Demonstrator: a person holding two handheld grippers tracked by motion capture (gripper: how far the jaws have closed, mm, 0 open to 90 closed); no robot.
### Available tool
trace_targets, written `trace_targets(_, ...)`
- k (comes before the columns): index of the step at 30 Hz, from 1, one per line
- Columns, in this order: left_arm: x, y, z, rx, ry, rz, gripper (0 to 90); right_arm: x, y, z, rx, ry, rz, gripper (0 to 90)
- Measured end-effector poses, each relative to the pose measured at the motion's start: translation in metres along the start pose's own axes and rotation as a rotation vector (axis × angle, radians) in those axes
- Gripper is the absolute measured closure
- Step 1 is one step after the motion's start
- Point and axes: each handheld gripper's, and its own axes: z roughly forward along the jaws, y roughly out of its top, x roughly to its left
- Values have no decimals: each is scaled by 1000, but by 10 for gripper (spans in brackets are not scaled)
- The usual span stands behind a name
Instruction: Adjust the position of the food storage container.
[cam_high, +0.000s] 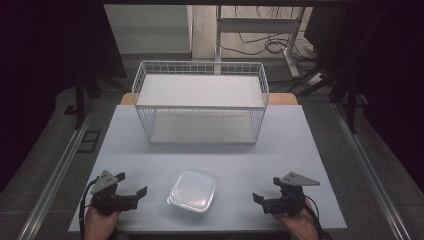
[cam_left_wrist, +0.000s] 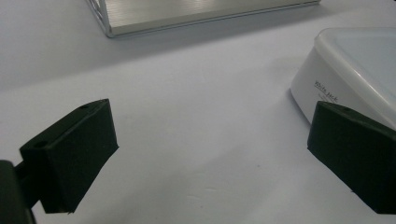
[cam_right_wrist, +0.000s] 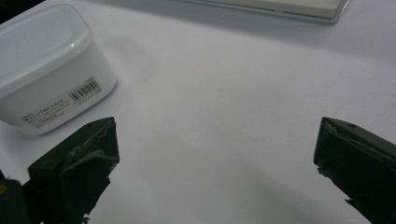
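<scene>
A white plastic container (cam_high: 192, 191) with a clear lid sits near the table's front edge, midway between my hands. My left gripper (cam_high: 131, 183) rests to its left, pointing toward it, jaws open and empty. My right gripper (cam_high: 266, 189) rests to its right, also open and empty. In the left gripper view the container (cam_left_wrist: 355, 70) lies just beyond the right jaw, and the left gripper (cam_left_wrist: 210, 154) has bare table between its jaws. In the right gripper view the container (cam_right_wrist: 46, 70), with a barcode label, lies past the left jaw of the right gripper (cam_right_wrist: 217, 163).
A white wire basket rack (cam_high: 200, 102) with two flat shelves stands at the back middle of the pale table (cam_high: 300, 145). Its lower shelf edge (cam_left_wrist: 187, 16) shows at the top of the left gripper view. Dark floor and rails flank the table.
</scene>
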Motion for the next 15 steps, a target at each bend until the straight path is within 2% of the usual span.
trace_targets(4, -1, 0, 2, 29, -9, -5, 11, -1, -1, 1, 20, 5, 6, 23)
trace_targets(8, -2, 0, 3, 50, -1, 13, 10, 0, 1, -1, 18, 2, 2, 22)
trace_targets(10, -4, 0, 4, 52, -3, 24, 6, 1, 1, -1, 24, -4, 0, 18)
trace_targets(11, -4, 1, 4, 55, -21, 14, 6, 1, 1, 1, 34, -3, 3, 18)
trace_targets(15, -4, 1, 4, 59, -18, 15, 15, 1, 0, 2, 50, 1, -5, 22)
